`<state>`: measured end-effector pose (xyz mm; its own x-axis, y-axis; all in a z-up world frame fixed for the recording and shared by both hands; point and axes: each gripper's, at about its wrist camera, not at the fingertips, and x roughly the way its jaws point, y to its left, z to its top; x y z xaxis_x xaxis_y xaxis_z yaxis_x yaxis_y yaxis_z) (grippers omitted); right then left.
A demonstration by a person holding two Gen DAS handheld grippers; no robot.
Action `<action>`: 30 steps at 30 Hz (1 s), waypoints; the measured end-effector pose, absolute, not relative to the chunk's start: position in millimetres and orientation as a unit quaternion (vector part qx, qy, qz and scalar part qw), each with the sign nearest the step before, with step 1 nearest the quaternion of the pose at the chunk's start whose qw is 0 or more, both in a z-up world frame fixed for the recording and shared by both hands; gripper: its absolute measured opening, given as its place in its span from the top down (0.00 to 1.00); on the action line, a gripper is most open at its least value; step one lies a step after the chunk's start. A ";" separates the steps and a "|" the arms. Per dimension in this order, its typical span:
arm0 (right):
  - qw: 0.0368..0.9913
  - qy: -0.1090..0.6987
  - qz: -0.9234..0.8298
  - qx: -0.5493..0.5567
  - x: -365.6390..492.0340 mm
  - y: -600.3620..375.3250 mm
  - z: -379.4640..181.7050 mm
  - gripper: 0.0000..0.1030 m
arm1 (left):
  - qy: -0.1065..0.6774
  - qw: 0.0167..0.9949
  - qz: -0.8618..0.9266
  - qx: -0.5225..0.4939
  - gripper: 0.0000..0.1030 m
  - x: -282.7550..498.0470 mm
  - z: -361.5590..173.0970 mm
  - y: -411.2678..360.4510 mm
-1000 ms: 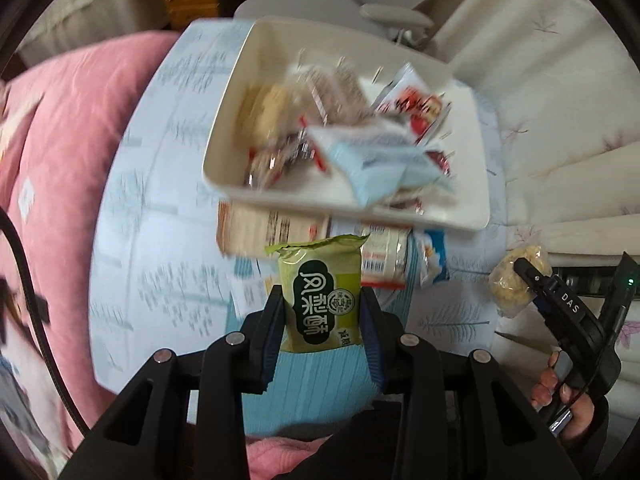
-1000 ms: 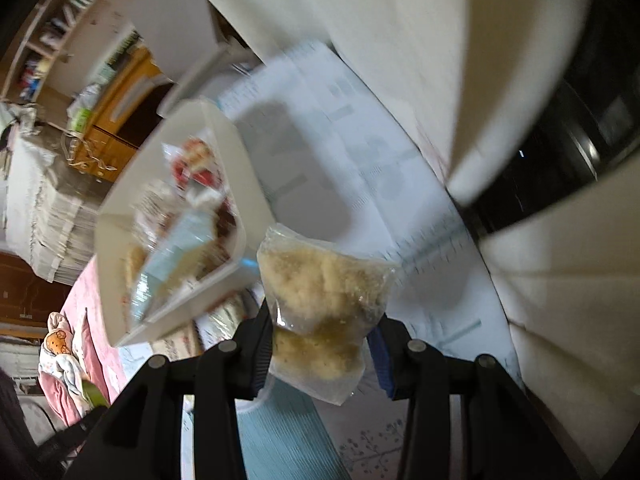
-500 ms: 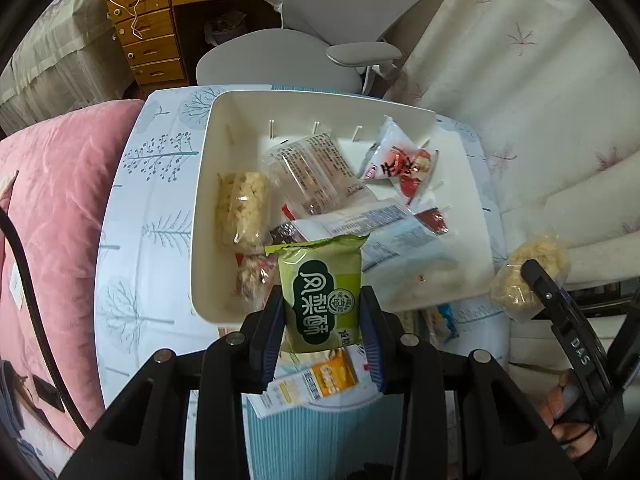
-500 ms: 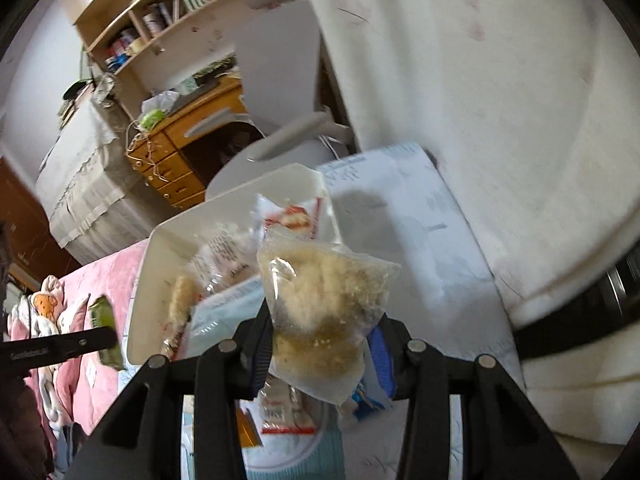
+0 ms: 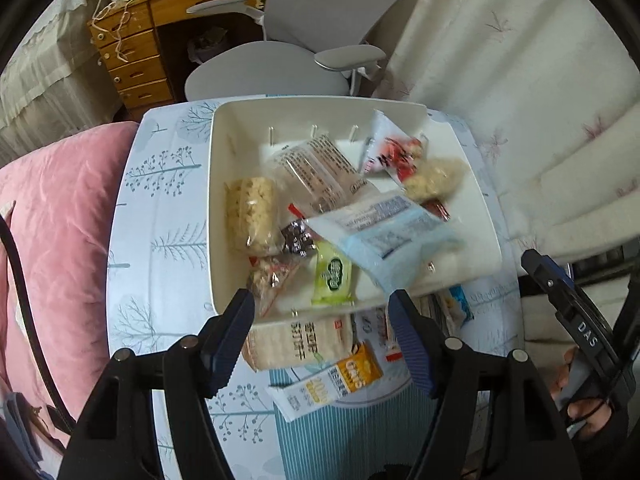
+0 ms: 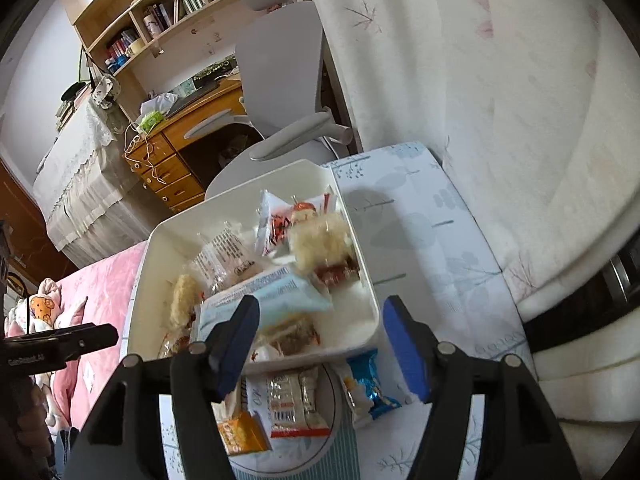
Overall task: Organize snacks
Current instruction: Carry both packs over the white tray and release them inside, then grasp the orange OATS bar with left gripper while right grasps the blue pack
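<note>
The green packet (image 5: pixel 333 276) now lies flat in the white bin (image 5: pixel 240 120), near its front wall, where half a second ago I had it clamped between my left fingers. The clear bag of pale puffed snack (image 5: pixel 436 178) has gone the same way: it sits blurred at the bin's right side, against the red-and-white wrapper (image 5: pixel 390 152), so I judge it is only just settling. Around them are the pale blue pouch (image 5: pixel 384 236), a clear printed sleeve (image 5: pixel 316 168) and a puffed-rice bar (image 5: pixel 252 212), all loosely heaped.

My left gripper (image 5: pixel 320 340) hangs above the bin's front edge with its fingers spreading apart and nothing between them. My right gripper (image 6: pixel 318 344) is likewise letting go, its fingers widening on empty air above the bin's near right corner. Both drops count as done, I think.

What that leaves is the stock outside the bin. On the tabletop (image 5: pixel 160 208), tucked against the bin's front wall, I can see a cracker pack (image 5: pixel 296 344), an orange-and-white bar (image 5: pixel 332 384) and a blue wrapped sweet (image 6: pixel 370 384), plus a clear packet with red print (image 6: pixel 294 404). Those are the next picks, as I read it. Beyond the tabletop sit a pink bed cover (image 5: pixel 52 220), a grey chair (image 5: pixel 280 60) and a wooden desk (image 5: pixel 136 56).
</note>
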<state>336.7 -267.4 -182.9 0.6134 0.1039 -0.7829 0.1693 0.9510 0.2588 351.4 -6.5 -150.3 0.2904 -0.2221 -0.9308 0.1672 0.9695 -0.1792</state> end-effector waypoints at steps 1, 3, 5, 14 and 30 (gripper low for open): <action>0.885 0.438 -0.016 0.155 332.4 -267.6 -184.3 0.37 | 0.582 0.804 -0.125 -0.017 0.34 347.4 -150.3 -7.0; 0.887 0.437 -0.014 0.151 324.3 -267.6 -188.2 0.37 | 0.578 0.805 -0.134 -0.006 0.32 339.7 -150.1 -9.5; 0.888 0.436 -0.013 0.147 317.3 -266.4 -192.6 0.37 | 0.575 0.804 -0.148 0.001 0.31 331.9 -150.8 -12.8; 0.901 0.424 -0.021 0.086 287.6 -251.3 -214.8 0.37 | 0.576 0.781 -0.231 0.068 0.24 303.9 -163.0 -38.5; 0.896 0.440 -0.051 -0.019 272.9 -223.7 -282.8 0.38 | 0.619 0.698 -0.293 0.209 0.24 282.8 -254.7 -74.8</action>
